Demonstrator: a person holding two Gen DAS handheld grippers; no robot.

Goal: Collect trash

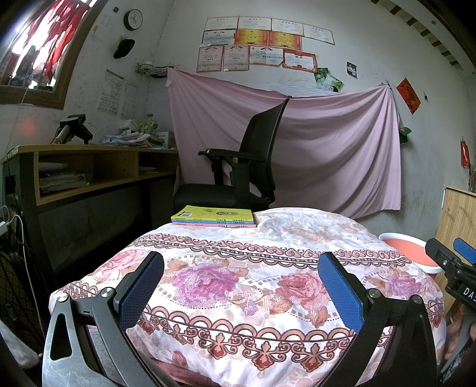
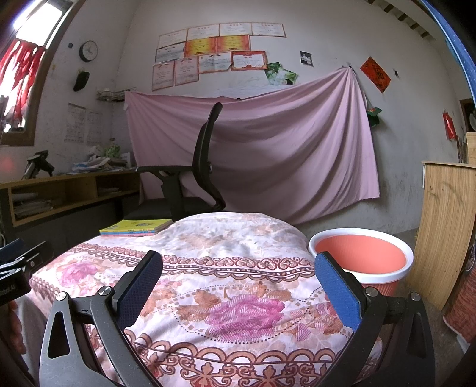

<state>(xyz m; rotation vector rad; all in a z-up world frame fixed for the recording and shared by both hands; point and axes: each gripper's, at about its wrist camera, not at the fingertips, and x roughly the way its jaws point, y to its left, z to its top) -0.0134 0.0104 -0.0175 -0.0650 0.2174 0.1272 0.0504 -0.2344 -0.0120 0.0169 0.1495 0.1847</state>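
Two claws are observed, one per hand. The left claw [image 1: 241, 285] is held with its two blue-padded fingers spread wide apart and nothing between them; the right claw [image 2: 238, 285] is likewise spread wide and holds nothing. Both are poised above a surface draped in one floral cloth [image 1: 238, 268], patterned with pink and purple roses and scalloped borders.

One bin [image 2: 361, 256], salmon-coloured with a white rim, is recorded at about 2 o'clock of the right claw, standing just beside the cloth's right edge; its visible interior shows only bare wall. In the left wrist view the same bin [image 1: 407, 253] is seen at 3 o'clock, partly hidden behind the right claw's body. No loose item of trash can be made out on the cloth in either view.

One stack of books [image 1: 214, 217] is noted at 12 o'clock on the far edge of the cloth: three are counted, a yellow cover on top, a blue spine beneath, a pink one lowest.

One black office chair [image 1: 247, 166] stands beyond the books, before one pink sheet [image 1: 327, 148] hung on the wall. One wooden tabletop [image 1: 89, 148] at 10 o'clock carries a clutter of papers. One round clock [image 1: 133, 19] is mounted high on the wall. Eleven certificates [image 1: 261, 44] are counted above the sheet.
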